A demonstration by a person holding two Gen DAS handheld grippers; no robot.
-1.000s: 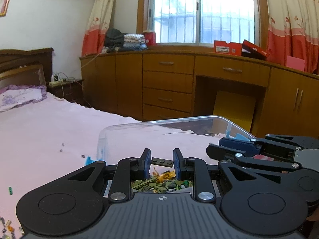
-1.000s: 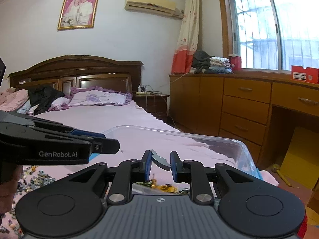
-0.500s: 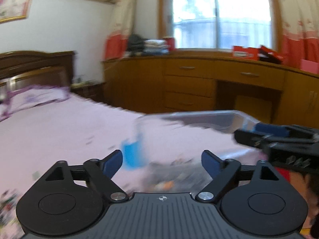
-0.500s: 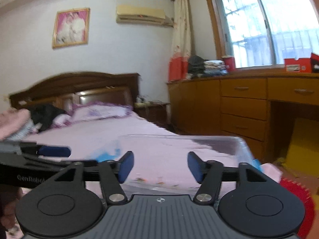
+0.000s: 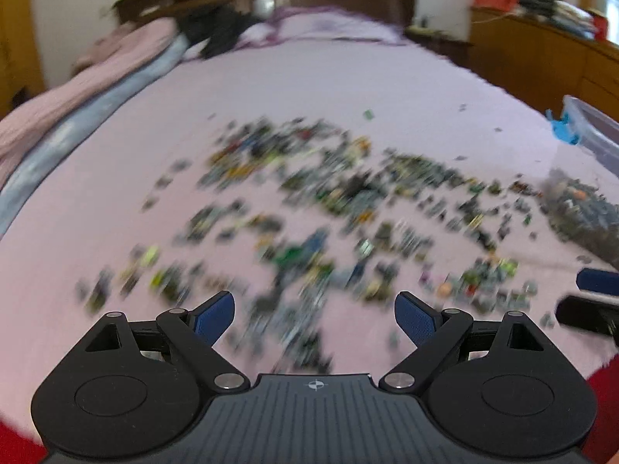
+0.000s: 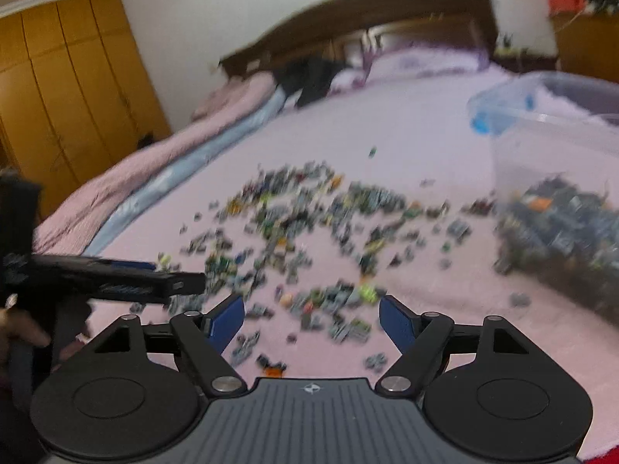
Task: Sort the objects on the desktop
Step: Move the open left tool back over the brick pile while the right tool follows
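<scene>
Across the pink bed (image 5: 348, 89) lies a broad scatter of small bricks (image 5: 309, 208), a blurred band whose long axis runs from the lower left toward the upper right in the left wrist view, ending at the clear bin (image 6: 557, 123). No single brick's direction can be told (motion blur smears them all). They look tiny and mixed: mostly grey and dark green, with flecks of yellow, lime and orange. More of them are heaped inside the bin, against its near wall.

Left tongs (image 5: 313, 313) point down at the near edge of the scatter, jaws spread wide with nothing between them; the bricks lie just ahead and below. Right tongs (image 6: 311, 315) are opening, also empty, above bricks just in front of their blue pads (image 6: 226, 321). The bin stands to their right. In the right wrist view the left tongs reach in from the left edge, beside the scatter's left end.
</scene>
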